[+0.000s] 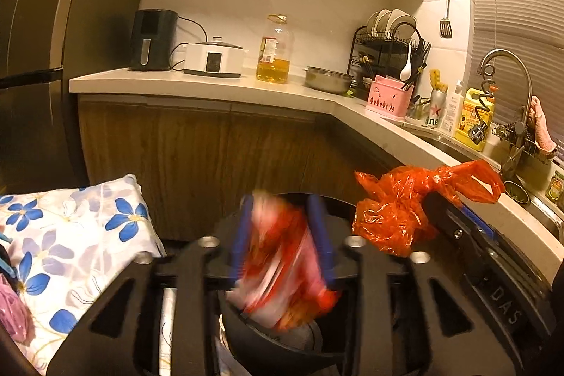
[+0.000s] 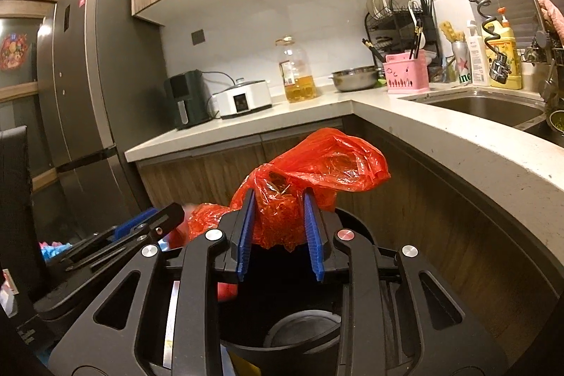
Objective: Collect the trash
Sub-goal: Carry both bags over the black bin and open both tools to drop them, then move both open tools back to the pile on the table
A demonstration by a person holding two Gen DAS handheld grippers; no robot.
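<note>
Dropping both loads cleanly into the bin

Starting with the biggest thing, the L-shaped worktop runs behind and to the right, its inner corner just beyond the black bin, which stands on the floor below both grippers. The orange plastic bag is bunched between the blue fingers of the right gripper, which are clenched on its lower folds while its upper part balloons free above the bin mouth. The left gripper holds a red-and-white wrapper, blurred by motion, pinched between its fingers right over the same opening.

To do this step well, I would bring each load squarely over the mouth before letting go, one gripper at a time, since the two sit close together and could knock. The bag is light and puffy, so it may catch on the rim; lowering it inside before releasing seems safer.
</note>
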